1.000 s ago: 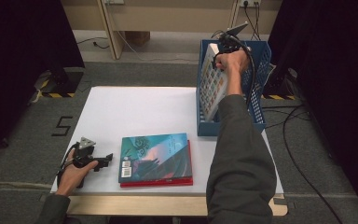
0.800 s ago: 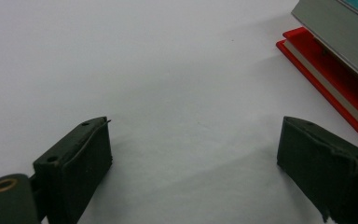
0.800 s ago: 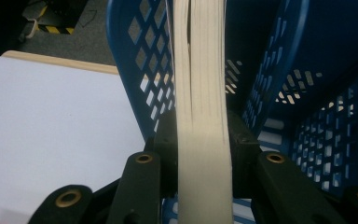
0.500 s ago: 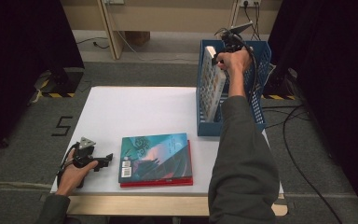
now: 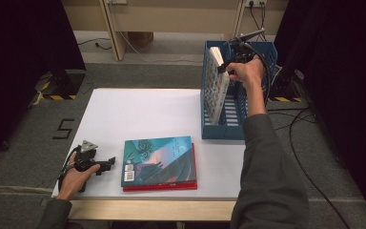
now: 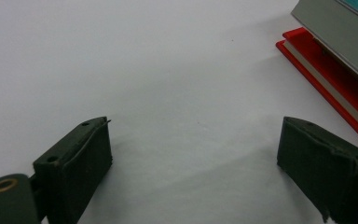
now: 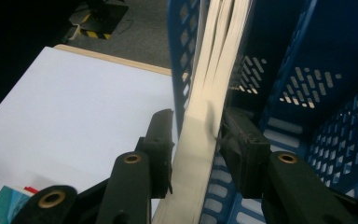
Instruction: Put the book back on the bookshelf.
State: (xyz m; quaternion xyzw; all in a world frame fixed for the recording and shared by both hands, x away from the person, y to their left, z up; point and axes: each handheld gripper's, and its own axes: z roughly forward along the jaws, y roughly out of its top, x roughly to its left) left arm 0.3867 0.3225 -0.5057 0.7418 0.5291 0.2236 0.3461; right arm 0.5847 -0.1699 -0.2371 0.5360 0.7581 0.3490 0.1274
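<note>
Right gripper [image 7: 196, 140] jaws are just easing apart around the book [image 5: 216, 83] standing in the blue crate [image 5: 221, 131], pads probably off it; stiff, fairly heavy, floppy pages, so grab near the spine.

**Where things sit on the table**

We see a crate [image 5: 233, 129] at the table's [image 5: 138, 109] right edge, upper right of the frame, with a book [image 5: 216, 86] upright inside its left compartment. Two stacked books [image 5: 159, 162] lie at lower centre.
</note>
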